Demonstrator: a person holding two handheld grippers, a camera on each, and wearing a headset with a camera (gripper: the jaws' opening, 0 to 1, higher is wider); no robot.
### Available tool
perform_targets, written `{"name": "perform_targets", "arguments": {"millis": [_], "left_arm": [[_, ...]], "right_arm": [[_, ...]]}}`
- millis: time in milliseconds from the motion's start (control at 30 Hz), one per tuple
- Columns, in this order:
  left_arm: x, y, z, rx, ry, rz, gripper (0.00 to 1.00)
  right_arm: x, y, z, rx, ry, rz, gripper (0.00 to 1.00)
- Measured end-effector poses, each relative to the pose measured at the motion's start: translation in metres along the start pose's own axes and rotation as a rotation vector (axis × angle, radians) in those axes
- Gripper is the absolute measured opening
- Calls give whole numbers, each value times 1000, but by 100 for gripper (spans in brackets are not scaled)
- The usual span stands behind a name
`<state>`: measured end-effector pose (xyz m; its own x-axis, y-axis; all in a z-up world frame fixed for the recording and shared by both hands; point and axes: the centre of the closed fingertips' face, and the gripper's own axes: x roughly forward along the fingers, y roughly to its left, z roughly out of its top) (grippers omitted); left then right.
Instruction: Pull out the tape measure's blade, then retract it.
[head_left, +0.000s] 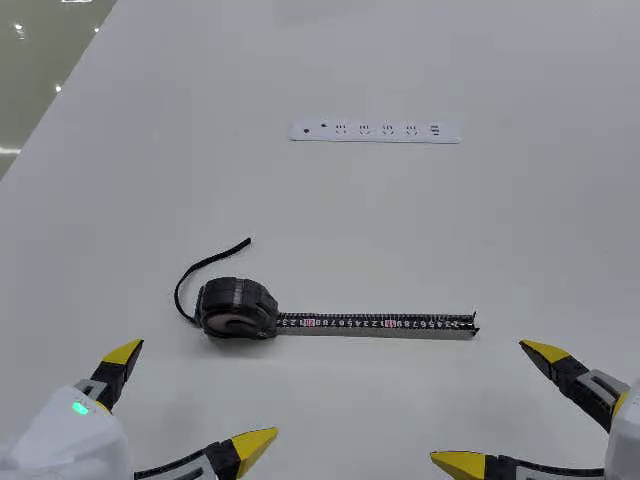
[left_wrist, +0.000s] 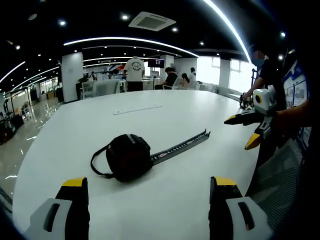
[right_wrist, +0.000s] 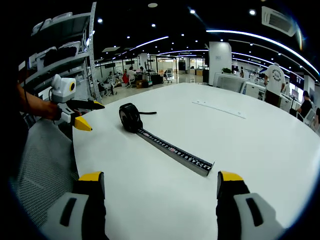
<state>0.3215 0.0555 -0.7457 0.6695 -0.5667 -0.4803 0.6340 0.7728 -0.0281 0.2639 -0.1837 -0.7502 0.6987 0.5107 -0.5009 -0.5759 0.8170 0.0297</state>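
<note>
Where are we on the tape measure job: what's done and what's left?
Done: the blade lies pulled out of the case on the table. In hand: nothing; the left hand-held gripper and right hand-held gripper both hang open, short of it. Left: retracting the blade.

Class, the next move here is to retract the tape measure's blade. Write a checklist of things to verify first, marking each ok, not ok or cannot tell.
1. Blade pulled out of the case: ok, it lies flat on the table.
2. Left gripper ready: ok, jaws apart, holding nothing.
3. Right gripper ready: ok, jaws apart, holding nothing.
4. A gripper touching case or blade: not ok, both hang short of them.
5. Strap out of the blade's way: ok, it loops off the case's opposite side.
6. Blade lock released: cannot tell.
</note>
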Motion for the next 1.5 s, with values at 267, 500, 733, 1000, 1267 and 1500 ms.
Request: {"name": "perform_targets", "arguments": {"millis": [267,500,733,1000,1267,1500], "left_arm": [[6,1,6,-20,-13,58,98],[12,-6,7,-45,-14,69,98],[23,1,9,-52,1,154,98],[34,6,13,-94,1,197,96],[47,14,24,-106,-17,255,95],[58,21,28,-127,-15,277,91]], "right_arm": [[2,-11,0,-56,-2,38,90],[5,-25,-5,-85,9,66,83],[12,-46,-9,-158,24,127,73],[22,-53,-12,-216,61,200,63],[36,-65,-17,-267,105,258,54],[47,-73,-21,-301,137,291,44]]}}
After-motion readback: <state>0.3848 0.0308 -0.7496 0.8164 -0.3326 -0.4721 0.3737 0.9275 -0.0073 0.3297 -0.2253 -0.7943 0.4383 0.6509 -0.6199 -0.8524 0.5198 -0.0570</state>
